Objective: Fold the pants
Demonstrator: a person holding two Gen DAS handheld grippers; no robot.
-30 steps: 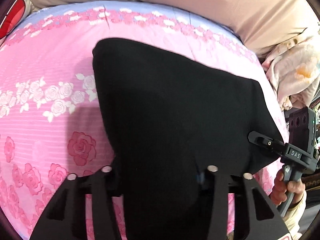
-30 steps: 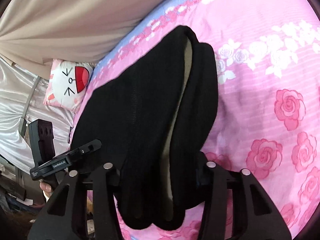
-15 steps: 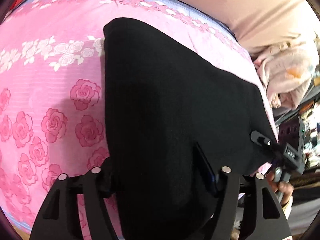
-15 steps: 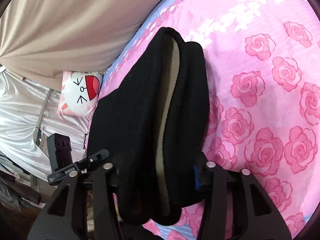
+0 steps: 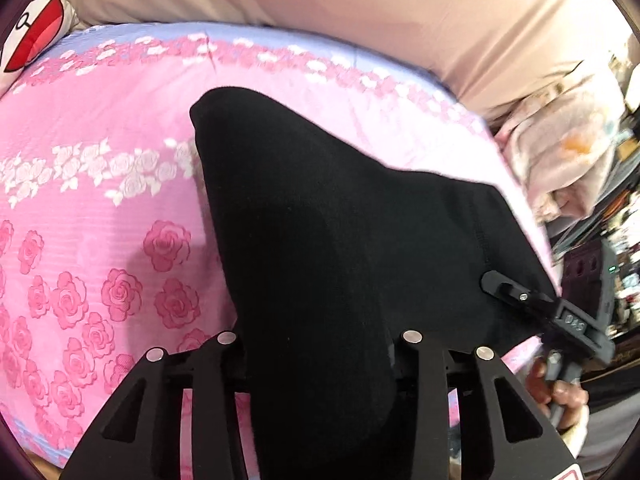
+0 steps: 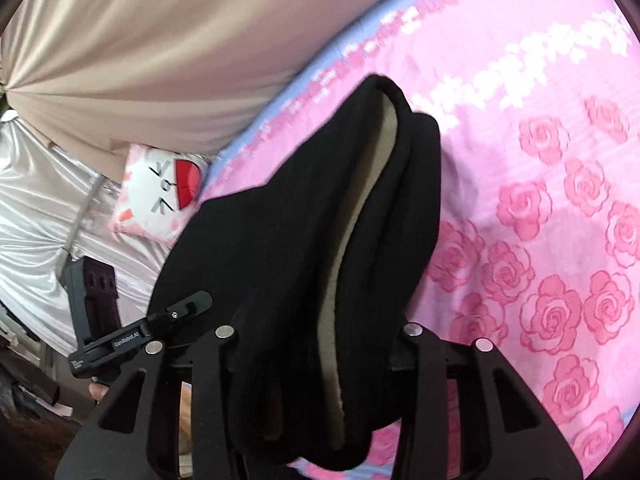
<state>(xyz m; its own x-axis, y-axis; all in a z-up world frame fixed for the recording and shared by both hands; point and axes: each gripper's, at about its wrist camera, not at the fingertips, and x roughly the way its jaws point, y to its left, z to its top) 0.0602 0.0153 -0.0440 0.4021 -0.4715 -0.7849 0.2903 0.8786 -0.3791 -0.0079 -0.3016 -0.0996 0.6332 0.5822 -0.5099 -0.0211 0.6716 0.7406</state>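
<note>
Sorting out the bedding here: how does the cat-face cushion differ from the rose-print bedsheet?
The white cat-face cushion is small and mostly white with a red patch; the pink rose-print bedsheet is broad and pink. The cushion lies off the sheet's lilac edge, bare; the sheet carries the black pants. Both show pink.

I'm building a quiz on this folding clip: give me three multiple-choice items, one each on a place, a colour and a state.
1. Where do the black pants lie?
A. on the rose-print bedspread
B. on a wooden floor
C. in a basket

2. What colour is the pants' lining?
A. red
B. beige
C. blue

3. What is between the left gripper fingers?
A. nothing
B. a pillow
C. bunched pants fabric

Answers: 1 A, pink roses surround the pants; 2 B, a beige strip shows between the black layers; 3 C, black cloth fills the closing jaws.
</note>
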